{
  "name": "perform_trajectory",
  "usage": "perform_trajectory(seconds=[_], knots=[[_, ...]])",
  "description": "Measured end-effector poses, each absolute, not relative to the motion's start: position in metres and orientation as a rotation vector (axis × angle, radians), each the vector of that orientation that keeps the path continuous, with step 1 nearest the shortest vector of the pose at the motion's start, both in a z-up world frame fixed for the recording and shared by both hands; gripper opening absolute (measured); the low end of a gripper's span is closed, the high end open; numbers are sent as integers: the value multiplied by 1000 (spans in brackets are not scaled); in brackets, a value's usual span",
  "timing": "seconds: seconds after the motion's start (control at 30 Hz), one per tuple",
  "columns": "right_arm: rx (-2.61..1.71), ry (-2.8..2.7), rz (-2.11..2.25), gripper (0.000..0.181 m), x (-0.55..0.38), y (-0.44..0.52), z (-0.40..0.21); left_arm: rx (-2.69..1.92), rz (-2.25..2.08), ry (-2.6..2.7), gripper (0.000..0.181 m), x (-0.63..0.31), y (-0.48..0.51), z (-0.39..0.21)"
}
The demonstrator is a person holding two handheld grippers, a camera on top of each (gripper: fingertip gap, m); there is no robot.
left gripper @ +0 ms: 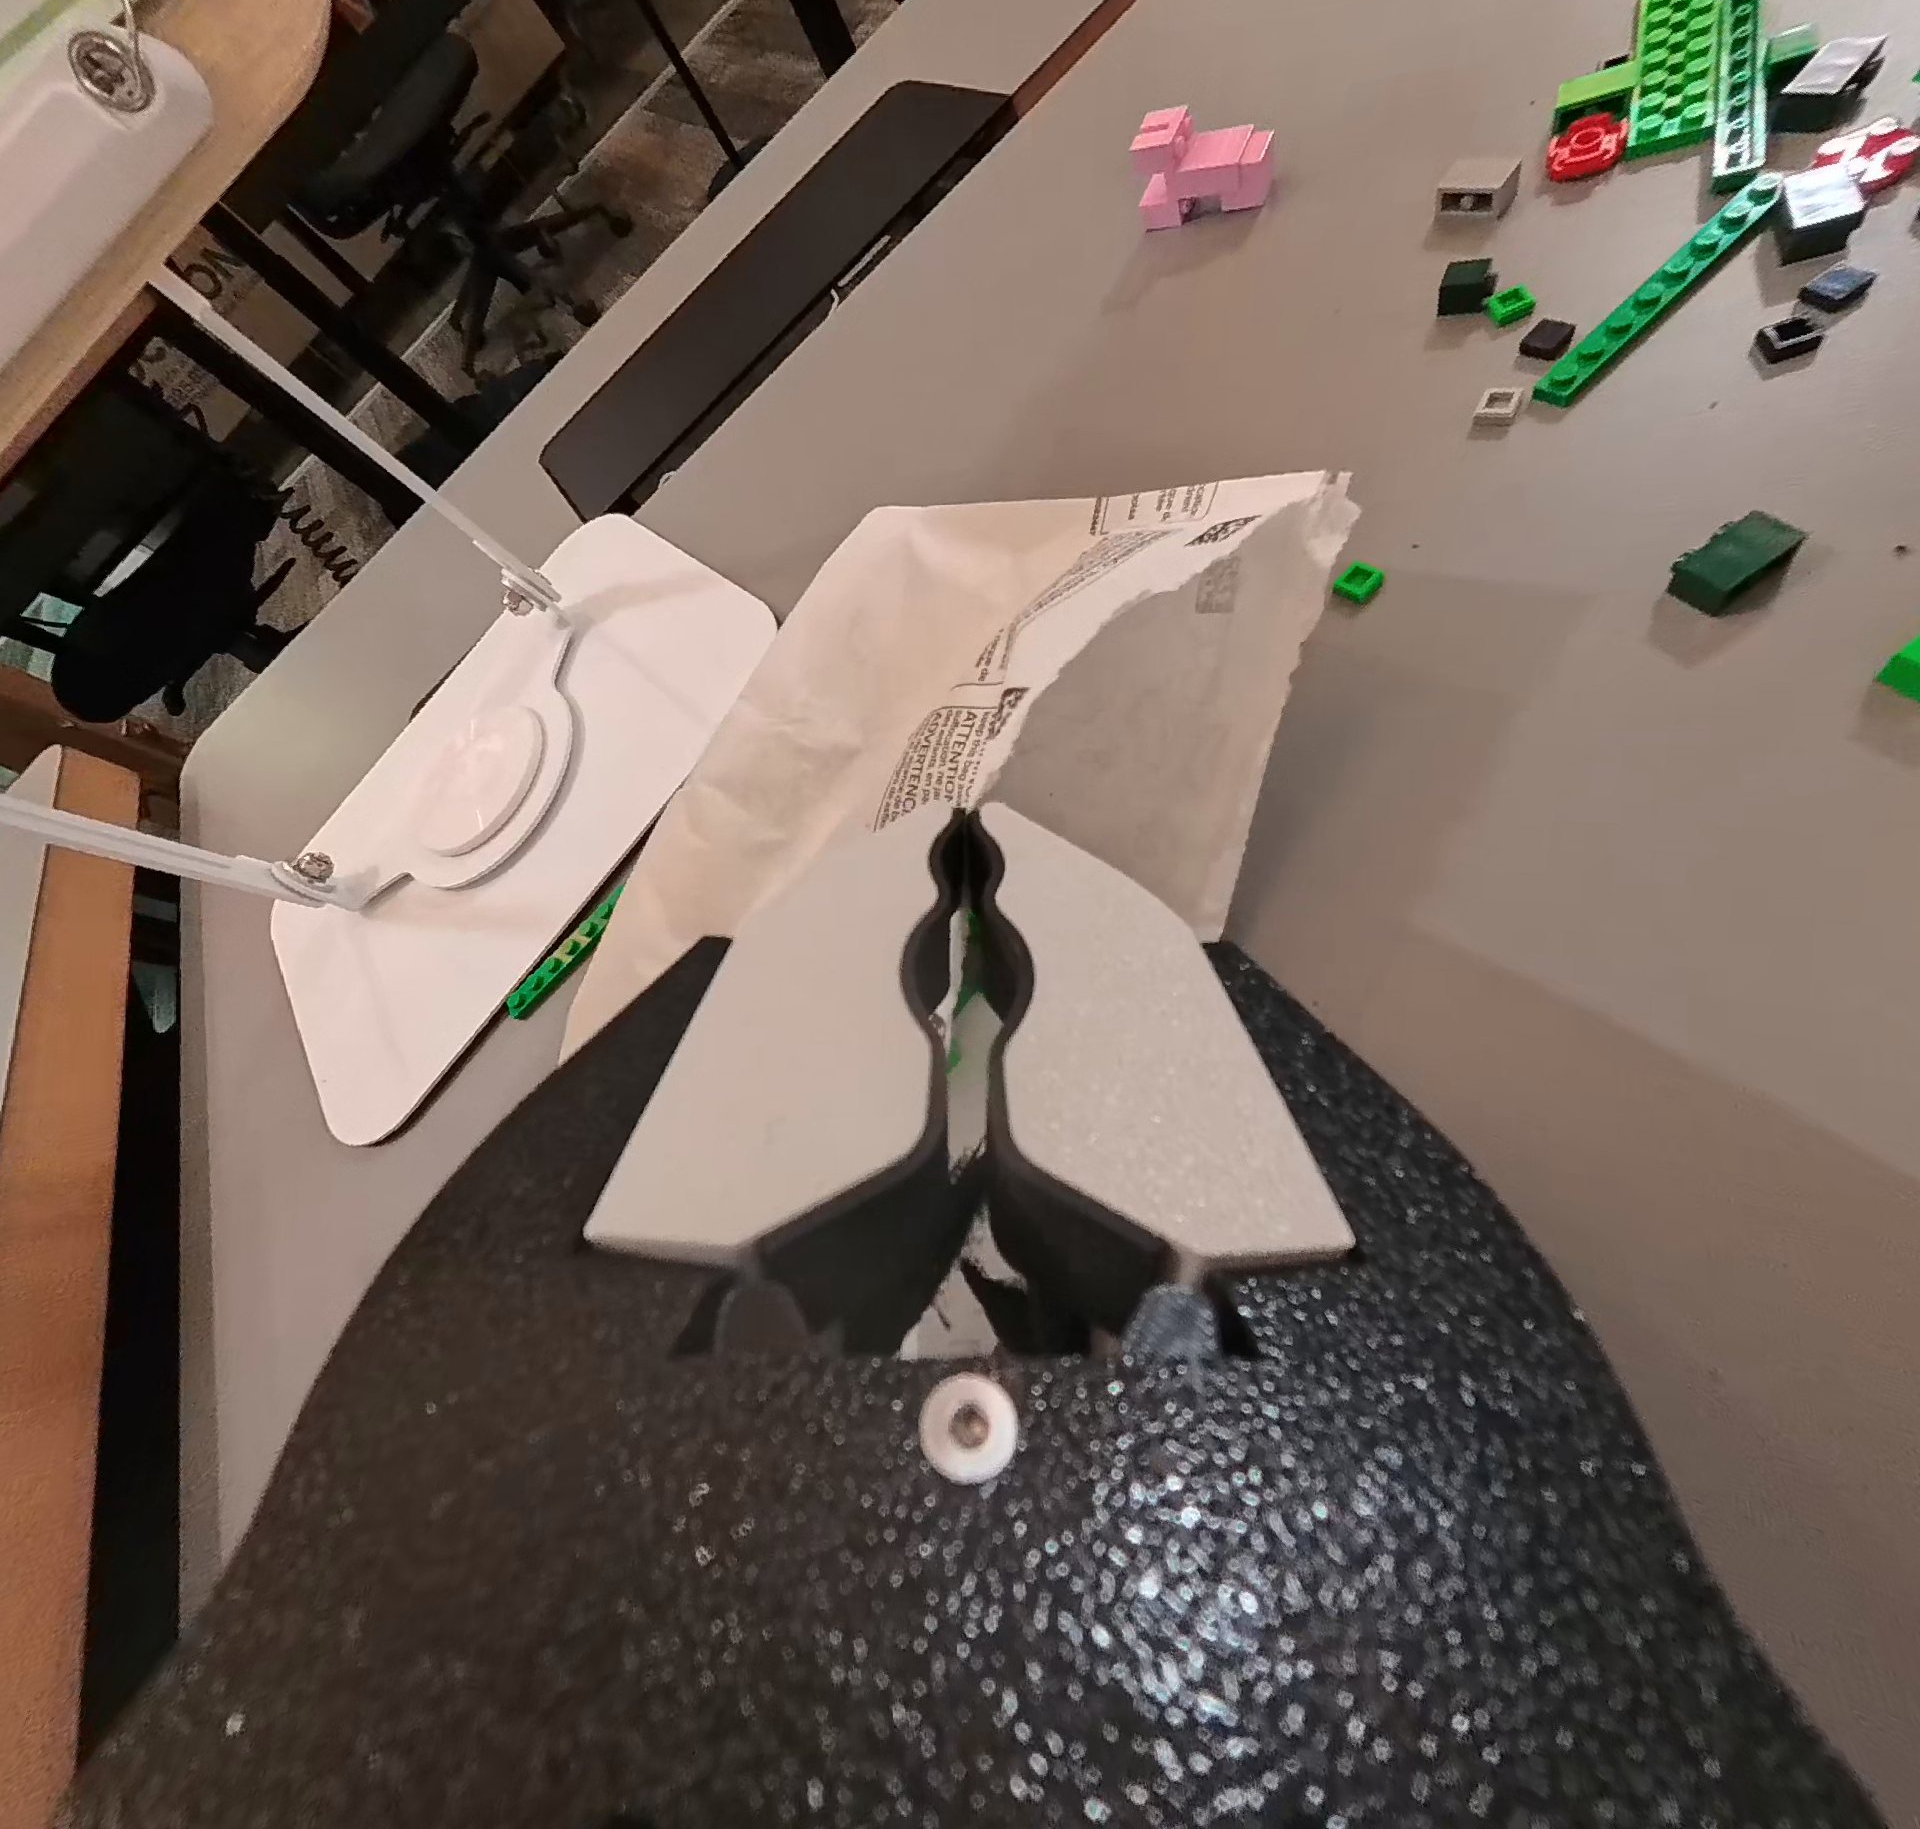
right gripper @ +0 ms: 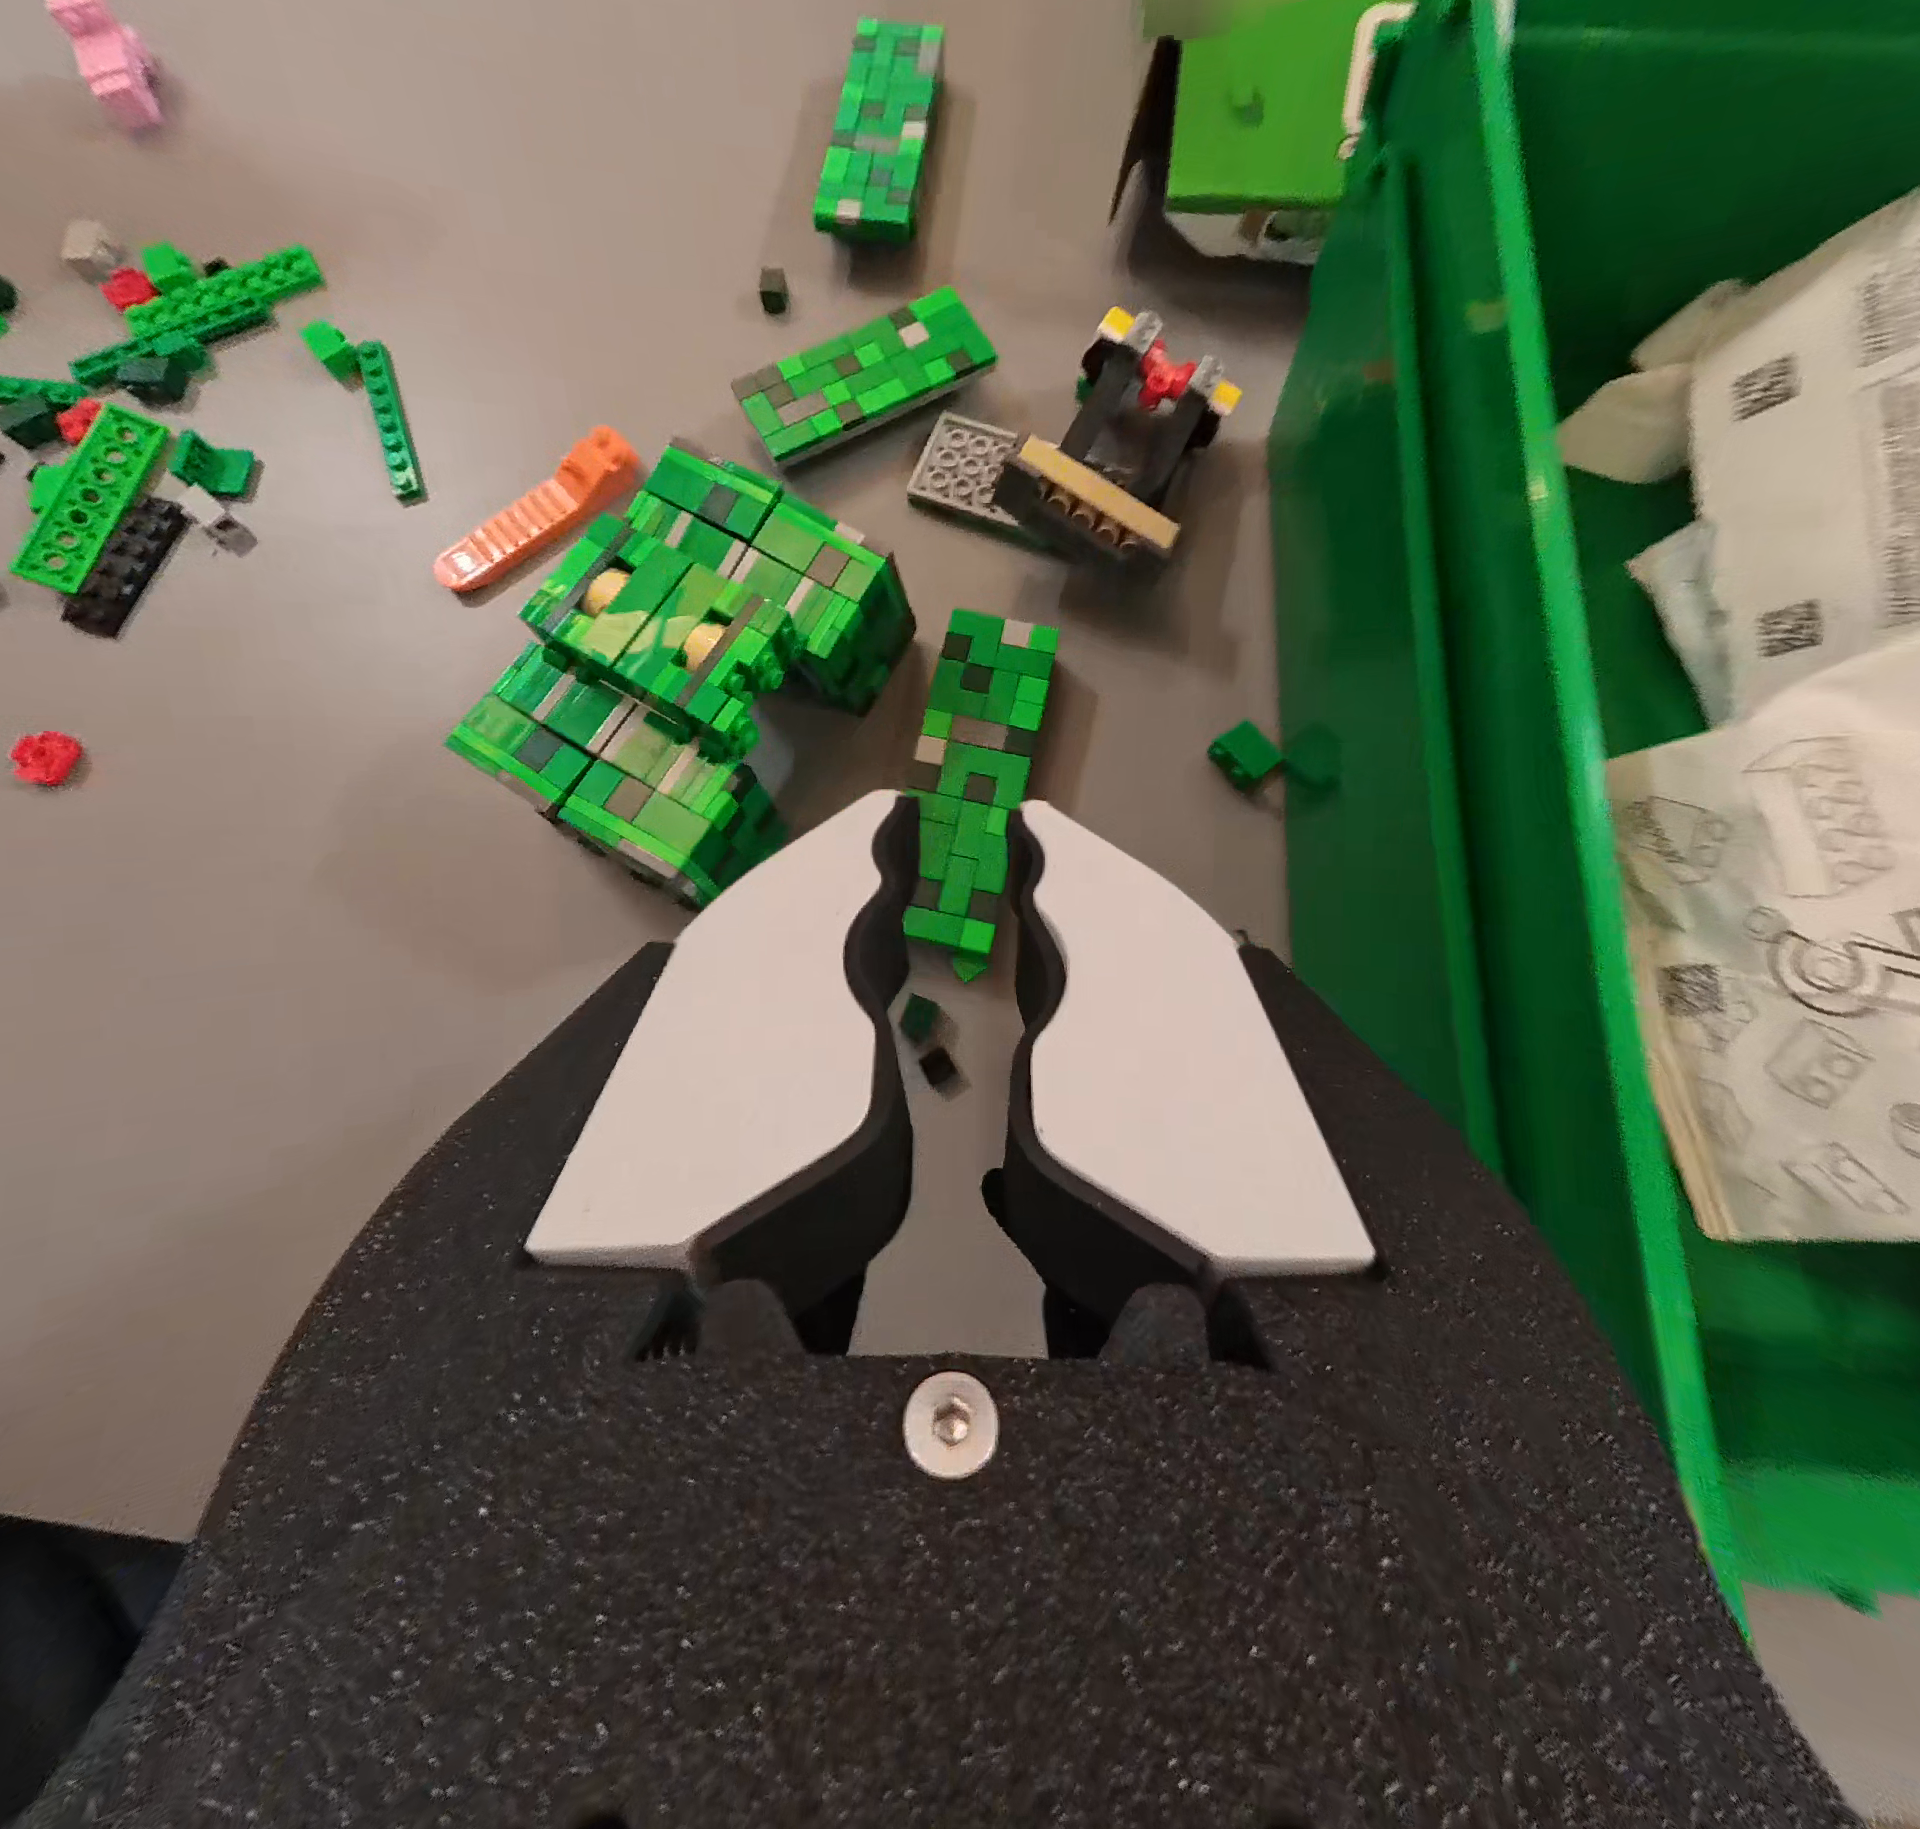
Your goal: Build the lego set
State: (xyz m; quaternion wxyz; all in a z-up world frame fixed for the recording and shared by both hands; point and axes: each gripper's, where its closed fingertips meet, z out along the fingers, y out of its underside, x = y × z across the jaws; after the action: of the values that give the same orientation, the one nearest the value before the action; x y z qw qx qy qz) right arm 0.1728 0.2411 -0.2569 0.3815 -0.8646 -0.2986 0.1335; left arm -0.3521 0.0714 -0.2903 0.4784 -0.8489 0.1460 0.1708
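Note:
In the left wrist view my left gripper (left gripper: 966, 825) is shut on a torn white paper bag (left gripper: 894, 657), held up above the grey table (left gripper: 1455, 844). In the right wrist view my right gripper (right gripper: 964, 823) is closed around the near end of a long green patterned lego panel (right gripper: 987, 730); both pads touch its sides. A large green block build (right gripper: 686, 678) lies just left of it. Two more green patterned panels (right gripper: 883, 127) (right gripper: 862, 387) lie farther off. Loose green plates show in both views (left gripper: 1694, 65) (right gripper: 104, 491).
A tall green bin (right gripper: 1455, 636) holding paper bags (right gripper: 1818, 429) and a booklet (right gripper: 1787, 1000) stands close on the right. An orange brick separator (right gripper: 540, 512), a black-and-grey sub-build (right gripper: 1122, 449) and a pink pig (left gripper: 1205, 164) lie on the table. A white lamp base (left gripper: 499, 803) sits left. The tips of one gripper are about 55 centimetres away from the tips of the other. From the right gripper's tips to the orange brick separator (right gripper: 540, 512) is close to 20 centimetres.

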Motion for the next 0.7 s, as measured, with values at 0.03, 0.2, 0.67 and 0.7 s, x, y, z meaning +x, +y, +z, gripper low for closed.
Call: perform_trajectory(seconds=[0.03,0.2,0.67,0.7], knots=[[-2211,-776,368,19,169,241,-261,-2073,418,358,0,-352,71,-291],[-2266,-849,429,37,156,243,-286,-2079,419,367,0,-351,72,-292],[-2366,-940,213,40,155,262,-329,-2092,415,378,0,-350,72,-296],[-2369,-946,175,43,158,263,-329,-2092,416,379,0,-350,72,-296]])
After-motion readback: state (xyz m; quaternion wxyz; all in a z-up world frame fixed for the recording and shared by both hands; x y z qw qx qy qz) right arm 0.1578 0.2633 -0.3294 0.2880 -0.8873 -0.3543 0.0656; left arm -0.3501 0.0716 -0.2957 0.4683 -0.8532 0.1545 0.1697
